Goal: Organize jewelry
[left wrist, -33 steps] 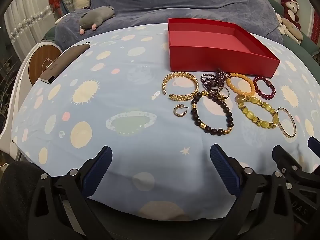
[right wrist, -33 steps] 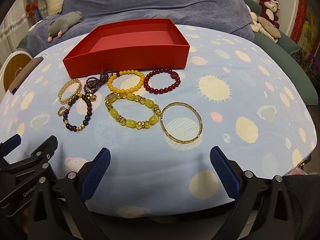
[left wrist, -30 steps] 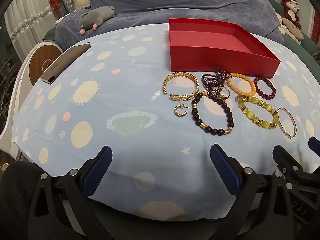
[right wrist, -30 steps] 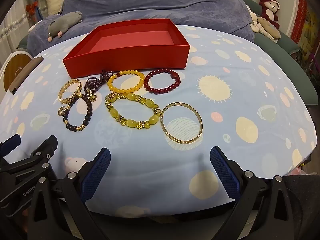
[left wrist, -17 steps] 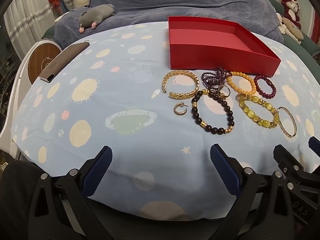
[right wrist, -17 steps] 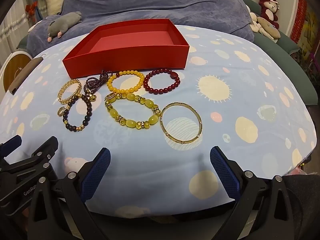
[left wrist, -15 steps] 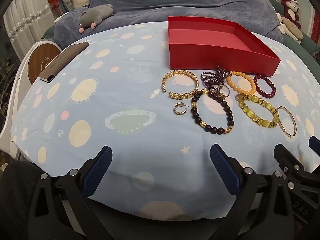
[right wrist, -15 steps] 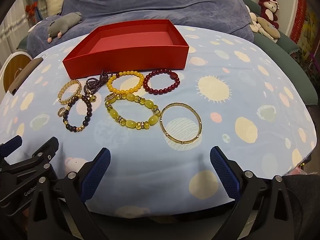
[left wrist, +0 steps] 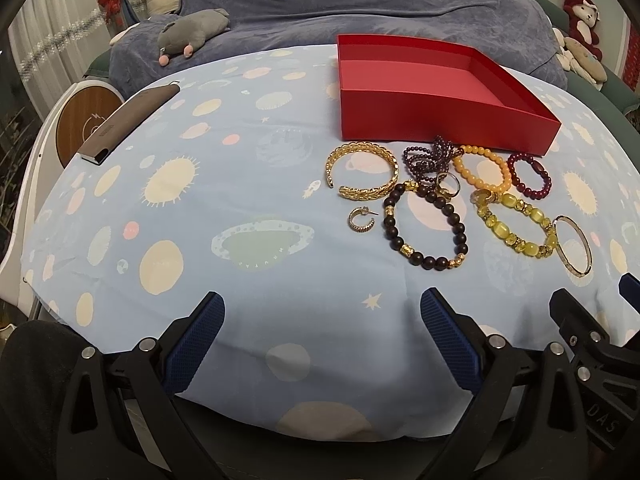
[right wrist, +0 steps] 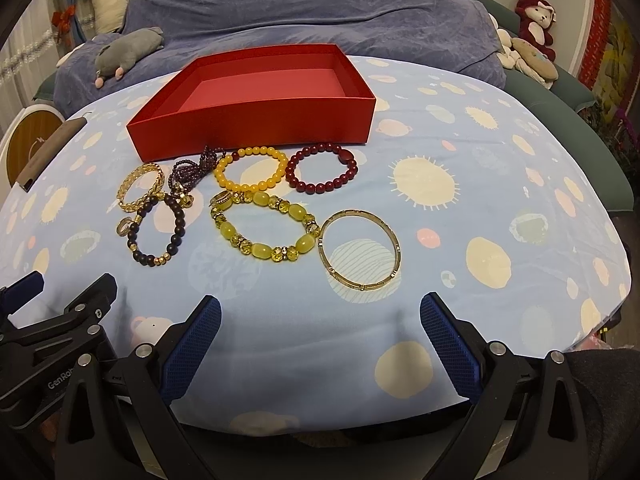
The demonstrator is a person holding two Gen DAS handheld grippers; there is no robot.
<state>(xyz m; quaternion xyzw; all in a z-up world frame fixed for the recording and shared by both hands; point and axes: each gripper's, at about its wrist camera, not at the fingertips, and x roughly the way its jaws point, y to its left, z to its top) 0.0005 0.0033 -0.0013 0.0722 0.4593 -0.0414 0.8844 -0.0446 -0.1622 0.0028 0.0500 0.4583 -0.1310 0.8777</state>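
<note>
1. Blue ribbed pads line both tools: the left tool [left wrist: 322, 330] and the right tool [right wrist: 320, 332] each stand wide, jaws well apart and holding nothing, low over the near edge of the table [left wrist: 200, 280] under its planet-print cloth.

2. Nearest the right tool is 1 thin gold bangle [right wrist: 361, 255], lying flat straight ahead and slightly right of its centre line, its longer span running near-to-far. My judgement: the right tool is the nearer one for it; in the left view the bangle sits far to the right, beyond that tool's right finger.

3. Just left of the bangle, touching or nearly touching it, lies 1 yellow bracelet [right wrist: 264, 226] of large translucent beads.

4. Ahead and right of the left tool lies 1 dark bracelet [left wrist: 424, 226] with gold spacers, and just left of it 1 small gold hoop earring [left wrist: 361, 220]. The left tool is the nearer for these 2, I judge.

5. Farther on: 1 gold cuff [left wrist: 362, 176], open toward the left; 1 tangle of purple beads [left wrist: 428, 160]; 1 small ring [left wrist: 448, 186] resting at the dark bracelet's far side; 1 orange bracelet [right wrist: 251, 170]; 1 red bracelet [right wrist: 322, 173].

6. That makes 9 pieces counted, all on the cloth, none yet put away.

7. Farthest, 1 red box [right wrist: 256, 100], open-topped, nothing visible inside, stands just behind the jewelry; the purple beads seem to touch its front wall. Any piece must travel forward and over that wall.
</note>
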